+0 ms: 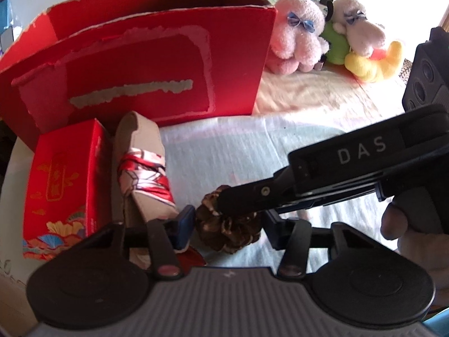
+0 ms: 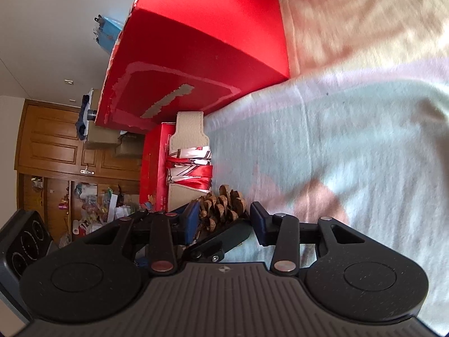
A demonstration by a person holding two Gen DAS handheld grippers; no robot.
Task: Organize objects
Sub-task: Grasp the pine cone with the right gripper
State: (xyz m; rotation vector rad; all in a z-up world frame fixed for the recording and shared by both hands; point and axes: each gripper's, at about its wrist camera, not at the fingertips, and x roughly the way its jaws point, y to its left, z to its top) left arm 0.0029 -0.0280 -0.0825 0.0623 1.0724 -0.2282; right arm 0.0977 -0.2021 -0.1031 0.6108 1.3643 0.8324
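Barely begun: pine cone between two grippers, box not yet seen filled

Item in hand: pine cone, lying on the blanket just in front of the small red box and the beige pouch.

Left gripper: straddles the cone. Its near pad sits right against the scales, but the far pad is hidden behind the other tool, so a firm grip cannot be told.

Right gripper: comes in crosswise with its jaws wide. A sliver of blanket shows between the cone and one pad, so it is judged not clamped. A hand holds its handle.

Progress: early, by appearance. The large red box stands open-topped behind, and nothing is visible inside it from these angles. The small box, the pouch with its red-and-white ribbon and the cone are all outside it.

Left to do: lift the cone and stow it, presumably in the large box, then deal with the remaining pieces.

Surroundings: a pink plush toy, a white plush toy and a yellow plush toy sit beyond the box's right corner, well apart from the cone.

Obstructions: the two tools crowd one another over the cone. The pouch and small box stand between the cone and the box's front wall, which is tall.
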